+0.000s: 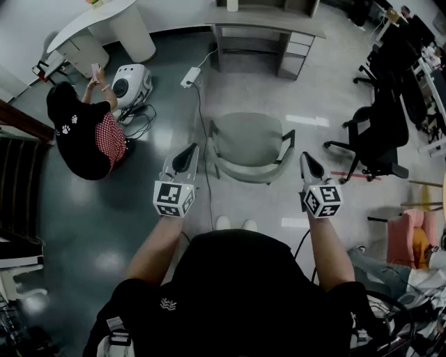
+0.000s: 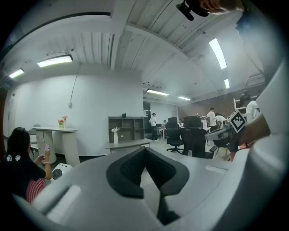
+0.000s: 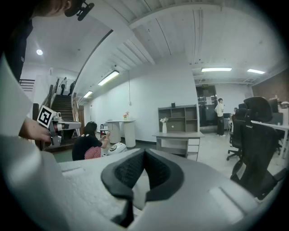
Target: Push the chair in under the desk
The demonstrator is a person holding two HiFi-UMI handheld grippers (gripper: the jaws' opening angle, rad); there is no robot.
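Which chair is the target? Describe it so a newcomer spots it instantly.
Find the grey desk with drawers at the top of the head view. On the open floor in front of it stands a lone chair. It is pale grey-green with arms, unlike the black office chairs grouped at the right.

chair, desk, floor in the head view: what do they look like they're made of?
Chair: grey-green, matte, no sheen; moulded plastic or tight upholstery, can't tell which. Desk: flat matte grey panels and drawer fronts, likely laminated board. Floor: smooth and glossy, mirrors the ceiling lights; probably a sealed or coated surface.
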